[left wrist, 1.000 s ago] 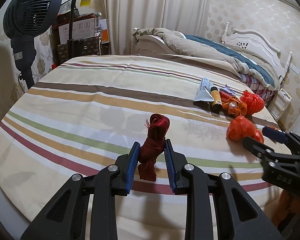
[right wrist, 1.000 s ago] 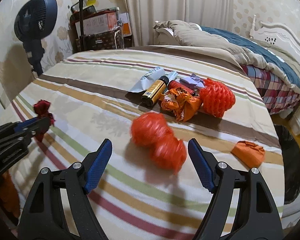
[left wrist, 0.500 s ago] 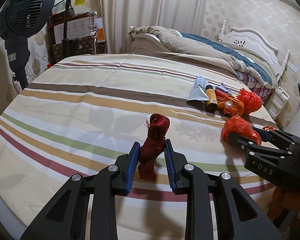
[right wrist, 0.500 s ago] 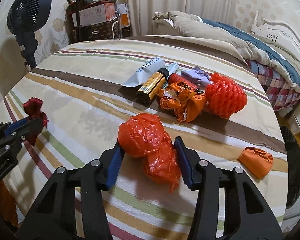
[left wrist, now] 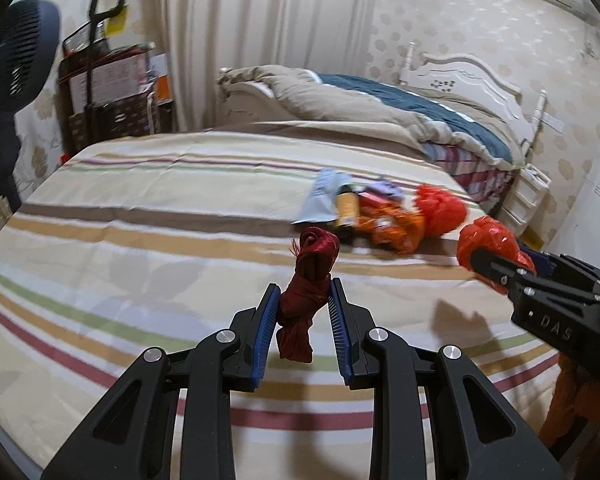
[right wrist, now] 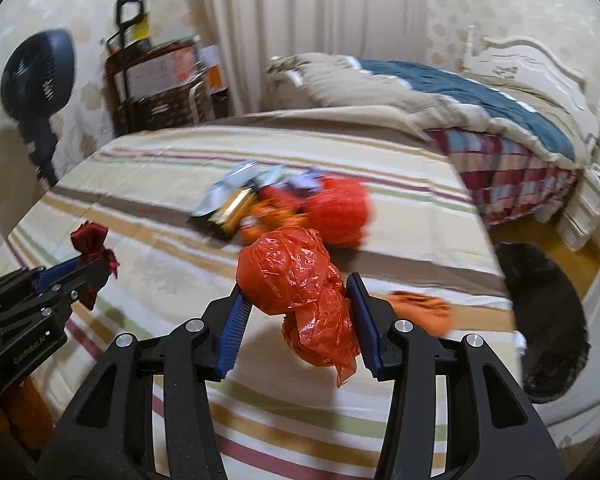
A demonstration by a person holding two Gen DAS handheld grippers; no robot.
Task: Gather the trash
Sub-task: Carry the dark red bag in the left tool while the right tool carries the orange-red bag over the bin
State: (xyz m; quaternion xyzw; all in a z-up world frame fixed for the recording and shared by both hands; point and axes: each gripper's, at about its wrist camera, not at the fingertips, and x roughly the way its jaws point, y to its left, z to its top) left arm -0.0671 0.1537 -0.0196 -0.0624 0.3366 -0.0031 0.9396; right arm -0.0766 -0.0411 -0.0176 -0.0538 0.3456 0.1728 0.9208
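Observation:
My left gripper [left wrist: 303, 300] is shut on a dark red knotted bundle [left wrist: 310, 268] and holds it above the striped sheet [left wrist: 140, 248]. My right gripper [right wrist: 298, 298] is shut on a crumpled orange plastic bag [right wrist: 296, 280], lifted off the sheet. The bag also shows in the left wrist view [left wrist: 488, 240], at the right. The red bundle also shows in the right wrist view [right wrist: 92, 244], at the left. A pile of trash lies further back: a grey pouch [left wrist: 324, 200], a yellow bottle [left wrist: 346, 210], an orange wrapper [left wrist: 392, 228] and a red mesh ball [left wrist: 440, 208].
A small orange wad [right wrist: 420, 308] lies near the sheet's right edge. A black bin bag [right wrist: 548, 312] sits on the floor to the right. A bed with a rumpled duvet [left wrist: 380, 112] stands behind. A fan [right wrist: 40, 76] and a trolley with boxes [right wrist: 160, 80] stand at the back left.
My right gripper closed on the orange bag and lifted it off the sheet. My left gripper kept its hold on the red bundle and rose a little.

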